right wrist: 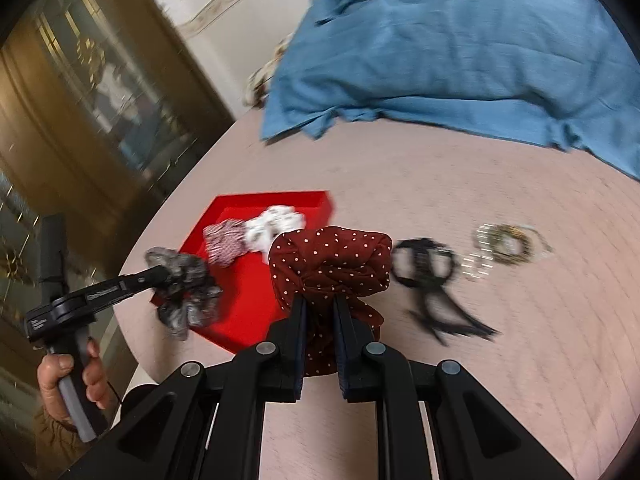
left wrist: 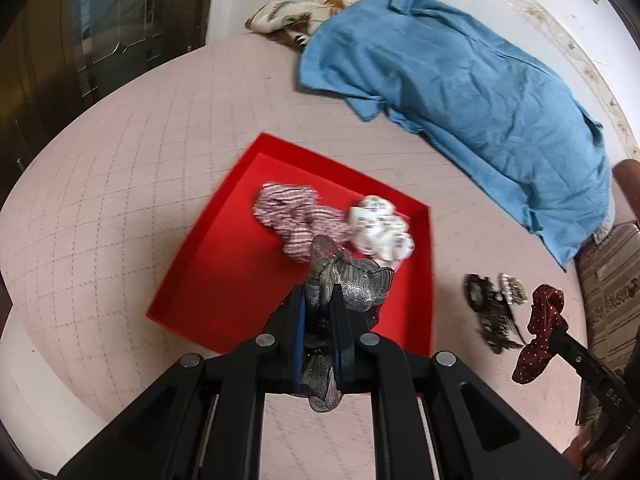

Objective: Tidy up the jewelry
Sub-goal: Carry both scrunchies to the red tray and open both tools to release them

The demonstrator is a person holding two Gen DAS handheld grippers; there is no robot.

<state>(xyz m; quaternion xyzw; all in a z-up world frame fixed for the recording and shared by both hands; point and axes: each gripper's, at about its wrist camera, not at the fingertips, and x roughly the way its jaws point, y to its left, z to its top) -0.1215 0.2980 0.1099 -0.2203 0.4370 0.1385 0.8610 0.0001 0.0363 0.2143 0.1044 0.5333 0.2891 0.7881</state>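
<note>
Pink quilted round table (left wrist: 120,184) carried everything, with a big blue cloth (left wrist: 460,80) at its far side and a dark glass cabinet (right wrist: 80,100) in the background.

Left tongs (left wrist: 322,296) were clamped shut on a silver-grey glittery fabric scrunchie (left wrist: 344,276), which hung just over the near edge of the shallow red square tray (left wrist: 224,272). Just beyond those tongs, inside the tray, lay a red-and-white striped scrunchie (left wrist: 296,216) touching a white patterned scrunchie (left wrist: 380,228).

Right tongs (right wrist: 320,300) were clamped shut on a dark red scrunchie with white dots (right wrist: 332,264), held above bare table, the tray to their left. To their right lay a black lacy hair accessory (right wrist: 428,276) and, farther right, a gold beaded piece (right wrist: 508,240), both blurred. A hand (right wrist: 72,376) gripped the left tool's handle.

Risks, judged:
- Both tongs headed for one small tray; they could collide over it.
- Silver scrunchie sat near the tray's edge; an early release would likely drop it on the rim or outside.
- Soft fabric could cling to the pads on release and drag out.
- Fast motion, as the blur suggests, could nudge the light tray or knock the two scrunchies already inside.
</note>
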